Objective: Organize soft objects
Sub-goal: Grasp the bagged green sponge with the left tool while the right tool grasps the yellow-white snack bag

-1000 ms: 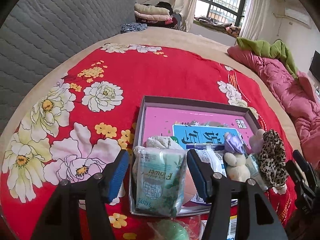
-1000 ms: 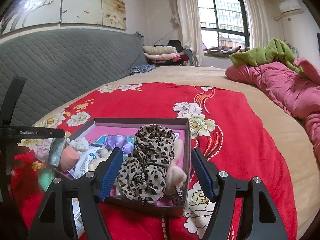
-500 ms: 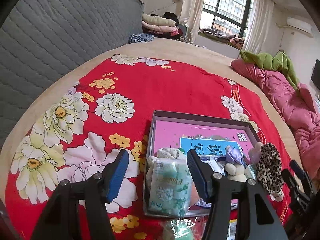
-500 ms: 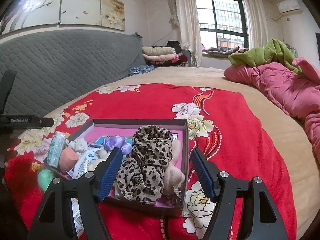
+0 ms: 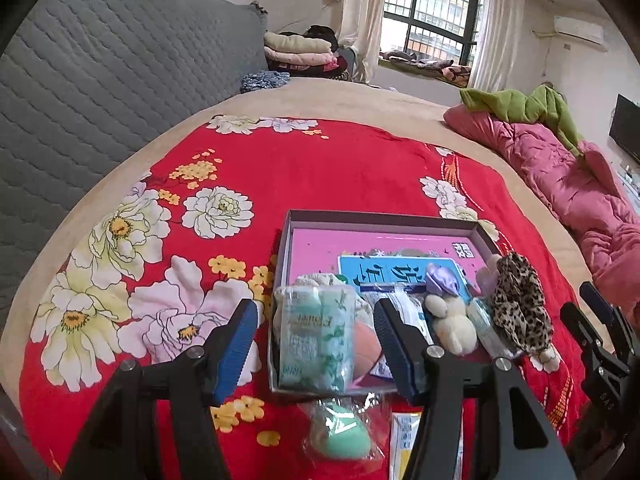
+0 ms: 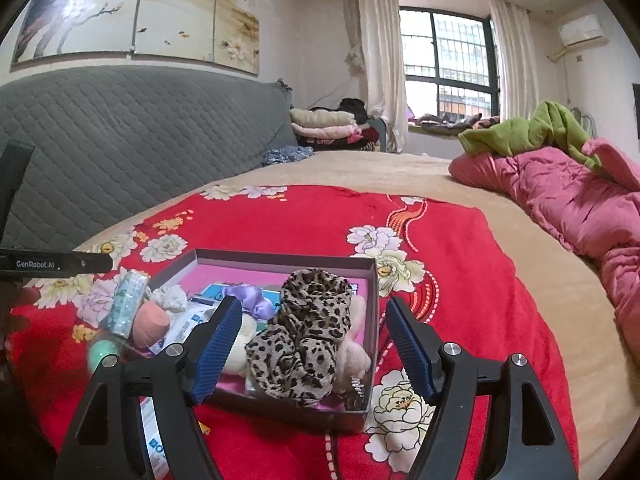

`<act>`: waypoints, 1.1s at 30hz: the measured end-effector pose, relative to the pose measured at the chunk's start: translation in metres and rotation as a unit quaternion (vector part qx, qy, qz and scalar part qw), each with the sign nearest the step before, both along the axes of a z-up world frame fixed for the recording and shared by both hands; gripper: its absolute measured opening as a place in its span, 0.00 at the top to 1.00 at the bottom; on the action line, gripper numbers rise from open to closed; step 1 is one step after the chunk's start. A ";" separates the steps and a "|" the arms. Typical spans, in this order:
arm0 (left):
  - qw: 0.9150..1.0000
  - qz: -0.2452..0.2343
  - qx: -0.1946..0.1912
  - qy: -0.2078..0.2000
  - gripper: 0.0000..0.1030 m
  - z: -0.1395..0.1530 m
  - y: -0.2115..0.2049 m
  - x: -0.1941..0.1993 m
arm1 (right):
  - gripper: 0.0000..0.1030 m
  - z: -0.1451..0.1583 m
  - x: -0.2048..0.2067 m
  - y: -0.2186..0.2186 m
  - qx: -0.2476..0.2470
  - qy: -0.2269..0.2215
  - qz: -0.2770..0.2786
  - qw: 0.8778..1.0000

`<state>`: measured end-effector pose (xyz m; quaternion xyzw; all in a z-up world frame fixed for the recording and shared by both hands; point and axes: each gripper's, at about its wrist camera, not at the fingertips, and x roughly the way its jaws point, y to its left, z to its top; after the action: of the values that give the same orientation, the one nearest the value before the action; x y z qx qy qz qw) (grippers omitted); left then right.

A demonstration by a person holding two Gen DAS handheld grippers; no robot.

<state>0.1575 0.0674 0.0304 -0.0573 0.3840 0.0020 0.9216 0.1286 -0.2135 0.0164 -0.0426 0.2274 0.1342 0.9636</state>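
Green-patterned plastic tissue pack [image 5: 314, 340] standing on edge in shallow grey cardboard box [image 5: 384, 218], framed between spread fingers of left gripper [image 5: 312, 350], not touching. Right gripper [image 6: 314, 354] gaping too, hovering over leopard-print fabric scrunchie [image 6: 306, 340]. Mint teardrop sponge [image 5: 344, 436] lying outside box: likely next pick, squeezing gently, centring jaws.

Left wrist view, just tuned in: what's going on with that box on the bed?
A person holds two grippers over a shallow box on the red floral blanket, sorting soft things into it. The left gripper hangs open above a tissue pack standing in the box; the right gripper is open around a leopard scrunchie, gripping nothing. A green sponge in its wrapper lies outside the box.
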 end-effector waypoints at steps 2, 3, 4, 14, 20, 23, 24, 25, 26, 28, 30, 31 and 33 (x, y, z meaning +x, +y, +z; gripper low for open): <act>1.000 -0.001 0.002 0.001 0.42 0.000 0.000 -0.004 | 0.27 0.002 -0.005 0.002 -0.003 -0.001 0.001 1.000; 1.000 -0.001 0.003 0.001 0.42 0.000 0.000 -0.005 | 0.27 0.003 -0.009 0.003 -0.004 -0.001 0.003 1.000; 1.000 -0.001 0.006 0.000 0.42 0.001 0.000 -0.009 | 0.27 0.004 -0.010 0.003 -0.004 -0.001 0.004 1.000; 1.000 -0.014 0.010 0.007 0.42 0.001 -0.003 -0.033 | 0.27 0.000 -0.038 0.029 -0.009 0.034 0.022 0.999; 0.999 -0.024 0.013 0.018 0.42 -0.005 0.000 -0.049 | 0.27 -0.010 -0.047 0.042 0.004 0.079 0.017 0.997; 0.999 -0.027 0.010 0.024 0.42 -0.010 0.004 -0.055 | 0.27 -0.017 -0.049 0.045 0.020 0.111 0.008 0.994; 0.999 -0.028 0.010 0.026 0.42 -0.011 0.005 -0.056 | 0.27 -0.019 -0.050 0.047 0.023 0.118 0.006 0.993; 0.999 -0.028 0.011 0.029 0.42 -0.014 0.006 -0.058 | 0.27 -0.021 -0.053 0.050 0.021 0.124 0.006 0.992; 0.999 -0.029 0.011 0.032 0.42 -0.016 0.007 -0.059 | 0.27 -0.023 -0.054 0.053 0.015 0.128 0.006 0.992; 0.999 -0.031 0.010 0.038 0.42 -0.020 0.009 -0.062 | 0.27 -0.026 -0.058 0.059 0.007 0.137 0.009 0.990; 0.998 -0.032 0.008 0.044 0.42 -0.025 0.012 -0.065 | 0.27 -0.031 -0.061 0.067 0.010 0.154 0.009 0.988; 0.998 -0.033 0.005 0.049 0.42 -0.028 0.014 -0.066 | 0.27 -0.033 -0.061 0.068 0.013 0.159 0.007 0.987; 0.998 -0.035 0.003 0.053 0.42 -0.032 0.014 -0.068 | 0.27 -0.040 -0.062 0.073 0.024 0.177 0.000 0.984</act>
<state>0.0898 0.0819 -0.0012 -0.0406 0.4339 -0.0260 0.8997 0.0667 -0.1400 -0.0236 0.0046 0.3915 0.1450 0.9087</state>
